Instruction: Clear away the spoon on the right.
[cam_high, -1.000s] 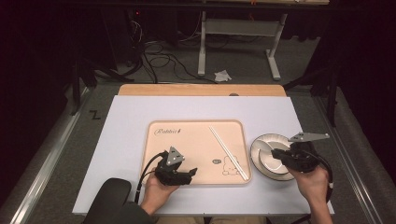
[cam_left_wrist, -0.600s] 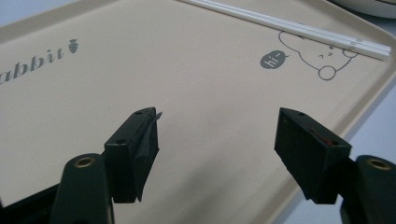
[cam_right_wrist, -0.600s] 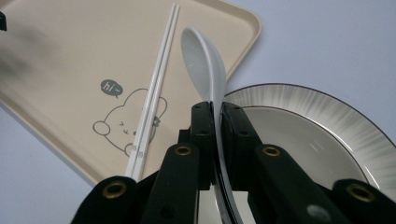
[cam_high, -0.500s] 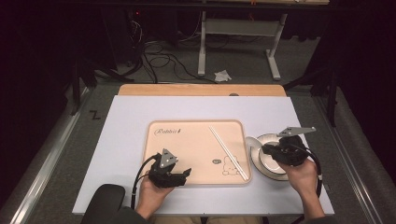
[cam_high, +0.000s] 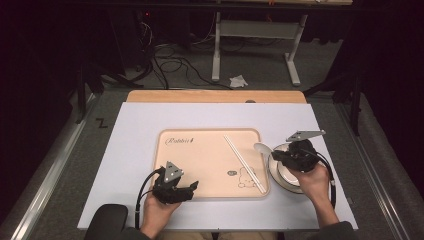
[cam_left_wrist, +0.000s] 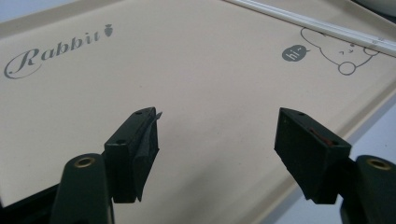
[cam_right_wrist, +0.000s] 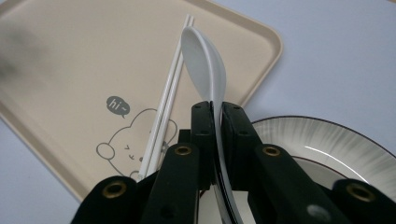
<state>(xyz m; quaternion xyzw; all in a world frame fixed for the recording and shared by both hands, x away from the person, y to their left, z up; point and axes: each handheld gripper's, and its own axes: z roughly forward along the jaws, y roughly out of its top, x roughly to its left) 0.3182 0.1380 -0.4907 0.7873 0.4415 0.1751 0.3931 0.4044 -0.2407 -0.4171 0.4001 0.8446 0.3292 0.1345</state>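
A beige tray (cam_high: 200, 160) printed with "Rabbit" and a small bear lies mid-table. A pair of white chopsticks (cam_high: 245, 164) rests along its right side. My right gripper (cam_right_wrist: 215, 109) is shut on the handle of a white spoon (cam_right_wrist: 204, 70), whose bowl (cam_high: 262, 148) hangs over the tray's right rim. Beneath that hand sits a white bowl with a dark striped rim (cam_high: 281, 176). My left gripper (cam_left_wrist: 217, 135) stands open over the tray's near edge with nothing between its fingers; from above the left gripper (cam_high: 192, 186) sits at the tray's front left.
The tray (cam_left_wrist: 201, 60) and bowl (cam_right_wrist: 327, 144) sit on a white mat (cam_high: 140, 130) over a wooden table (cam_high: 215, 96). Cables and a stand's legs (cam_high: 255, 55) lie on the dark floor beyond.
My right gripper has carried the spoon leftward from over the bowl toward the tray's right edge. The left gripper has stayed at the tray's front.
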